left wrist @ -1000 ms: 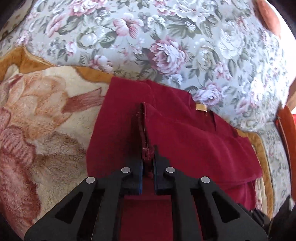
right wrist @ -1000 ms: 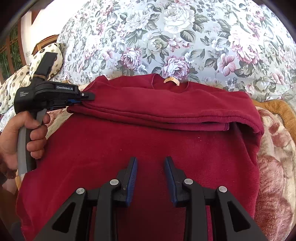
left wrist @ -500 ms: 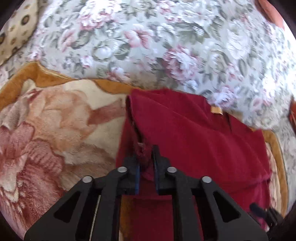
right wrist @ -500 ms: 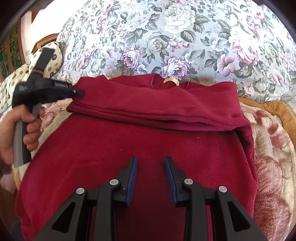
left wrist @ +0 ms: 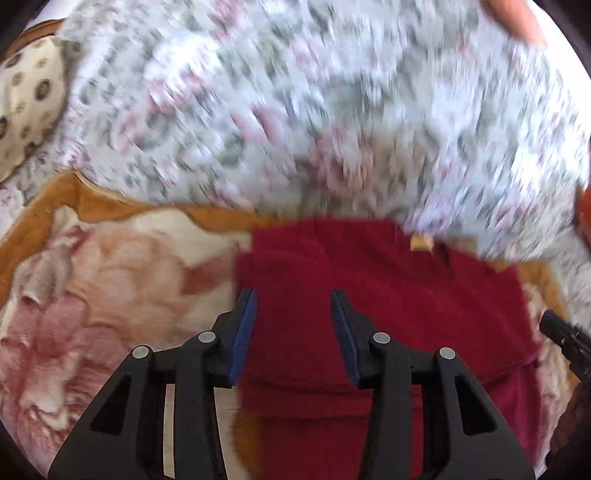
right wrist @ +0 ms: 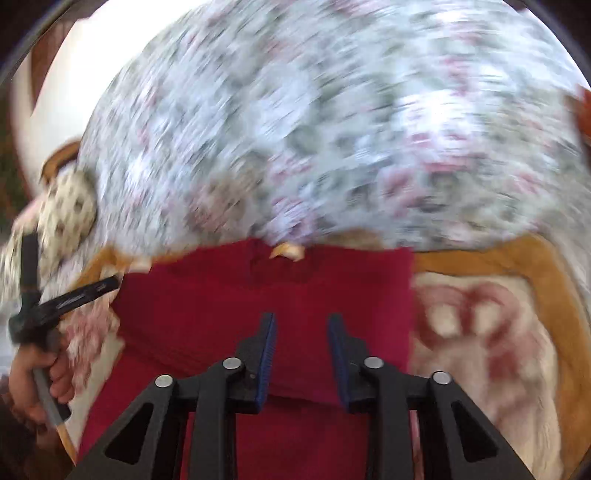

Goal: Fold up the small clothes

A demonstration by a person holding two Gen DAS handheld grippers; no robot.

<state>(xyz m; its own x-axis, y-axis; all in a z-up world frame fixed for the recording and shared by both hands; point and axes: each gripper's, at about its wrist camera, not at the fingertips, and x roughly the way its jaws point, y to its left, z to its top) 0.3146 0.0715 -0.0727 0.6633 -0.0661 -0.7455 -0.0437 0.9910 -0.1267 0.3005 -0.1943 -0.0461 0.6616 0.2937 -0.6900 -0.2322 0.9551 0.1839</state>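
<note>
Floral blanket (left wrist: 110,295) bears red sweater (left wrist: 388,295) beneath both empty, parted claws (left wrist: 293,332) (right wrist: 301,350).

A: Both wrist views motion-smeared. The grey-white floral quilt (left wrist: 332,110) is streaks only, flowers unreadable.

B: The dark red knit sweater (right wrist: 258,302)?

A: Folded edges soft, lower part cut by the bottom edge and covered by the black finger frames. Small tan neck label (right wrist: 286,251) is a blur, no text legible.

B: Left view, far right?

A: A black gripper tip (left wrist: 565,339), rest cut off. Orange thing (left wrist: 517,18) top right, unidentifiable.
</note>
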